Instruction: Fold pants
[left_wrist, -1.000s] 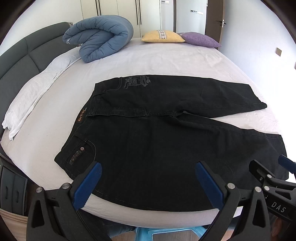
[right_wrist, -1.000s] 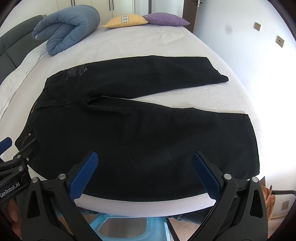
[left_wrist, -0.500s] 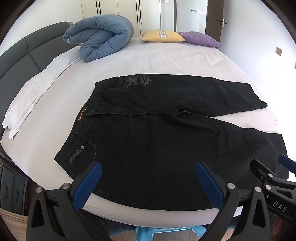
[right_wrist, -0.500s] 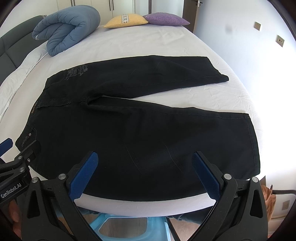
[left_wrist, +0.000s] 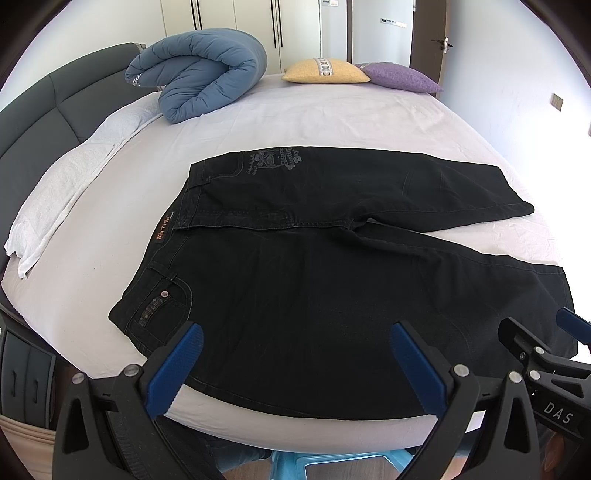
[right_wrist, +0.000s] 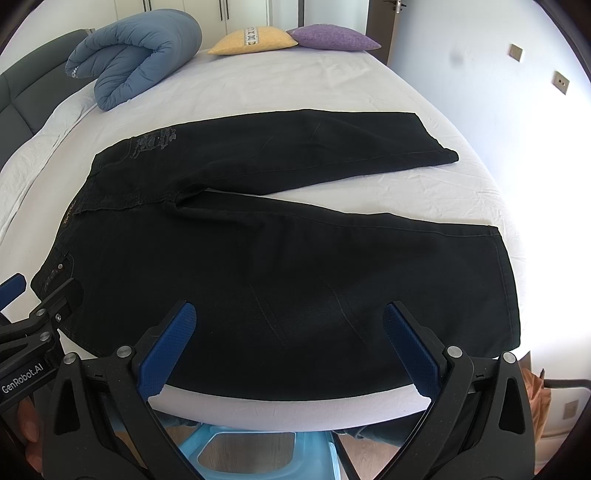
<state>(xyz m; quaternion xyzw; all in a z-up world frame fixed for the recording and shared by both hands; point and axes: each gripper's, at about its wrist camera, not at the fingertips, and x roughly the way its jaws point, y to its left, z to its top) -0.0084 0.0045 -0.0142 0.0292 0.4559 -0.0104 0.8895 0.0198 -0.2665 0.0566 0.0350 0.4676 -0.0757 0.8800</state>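
Pants (left_wrist: 332, 266) are spread flat on the bed (left_wrist: 332, 110), waistband to the left, legs splayed to the right, the near leg along the near edge. The left gripper (left_wrist: 295, 365) is held level above that edge, near the hip pocket, its jaws wide apart and nothing between them. The right gripper (right_wrist: 288, 347) is held likewise over the near leg, released, close beside the left. A blue duvet (left_wrist: 199, 81) is rolled at the far side.

"DAS" in white letters on right gripper (left_wrist: 569, 328) body, seen from left wrist view. "GenRobot.AI" in white on left gripper (right_wrist: 22, 291) body, from right wrist view. Pants (left_wrist: 332, 280): orange waistband patch and grey hip print, lettering illegible.
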